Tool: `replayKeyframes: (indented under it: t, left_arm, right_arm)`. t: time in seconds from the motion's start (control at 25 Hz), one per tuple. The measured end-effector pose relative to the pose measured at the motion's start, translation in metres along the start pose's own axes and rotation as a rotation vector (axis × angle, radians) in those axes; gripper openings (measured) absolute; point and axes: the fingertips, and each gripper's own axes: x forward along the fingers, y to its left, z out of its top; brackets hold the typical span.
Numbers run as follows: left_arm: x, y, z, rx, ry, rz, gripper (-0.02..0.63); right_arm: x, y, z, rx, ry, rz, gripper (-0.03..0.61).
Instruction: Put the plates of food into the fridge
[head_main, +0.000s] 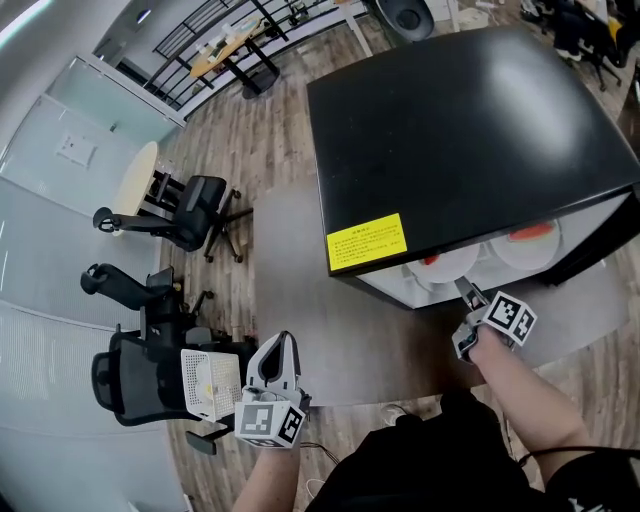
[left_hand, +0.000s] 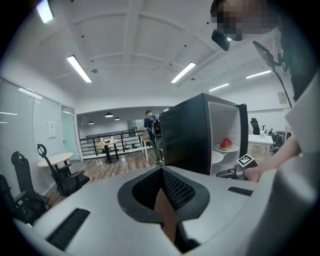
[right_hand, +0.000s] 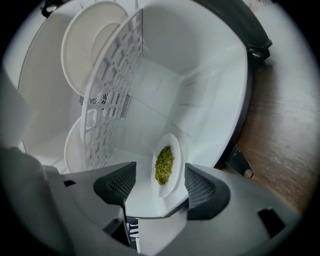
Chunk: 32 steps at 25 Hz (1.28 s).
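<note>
A black mini fridge (head_main: 450, 130) stands open toward me. Inside it, a plate of red food (head_main: 530, 235) and a second plate (head_main: 440, 262) show in the head view. My right gripper (head_main: 468, 298) reaches into the opening. In the right gripper view a small white plate of green food (right_hand: 165, 162) rests on the white interior between the right gripper's (right_hand: 160, 169) open jaws; the pads (right_hand: 200, 187) stand clear of it. Beyond the white grid shelf (right_hand: 112, 90) lie two more white plates (right_hand: 90, 40). My left gripper (head_main: 283, 350) hangs low at my left, shut and empty.
The fridge sits on a grey surface (head_main: 300, 290) over a wood floor. Black office chairs (head_main: 190, 215) (head_main: 140, 370) and a round table (head_main: 135, 180) stand to the left. A person (left_hand: 150, 125) stands far off by a railing in the left gripper view.
</note>
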Motion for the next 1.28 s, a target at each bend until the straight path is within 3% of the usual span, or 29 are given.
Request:
replayKeyframes:
  t: [0.28,0.52,0.8,1.04,1.28]
  left_arm:
    - [-0.002,0.002,0.016,-0.017,-0.044,-0.012,0.005]
    - [0.005,-0.004,0.026,-0.025,-0.103,-0.066,0.004]
    - [0.007,-0.025,0.034,-0.055,-0.135,-0.161,0.005]
    - [0.004,-0.032,0.043,-0.077,-0.181,-0.210,0.004]
    - [-0.003,-0.019,0.057,-0.085,-0.240,-0.203,0.004]
  right_arm:
    - [-0.020,0.037,-0.006,-0.099,-0.036,0.107,0.285]
    - [-0.045,0.068,-0.013,-0.342,-0.045,0.123,0.285]
    - [-0.073,0.109,0.008,-0.665,-0.120,0.064,0.285]
    - [-0.094,0.135,0.004,-0.810,-0.132,0.044,0.284]
    - [-0.103,0.174,-0.014,-0.970,-0.148,0.112,0.275]
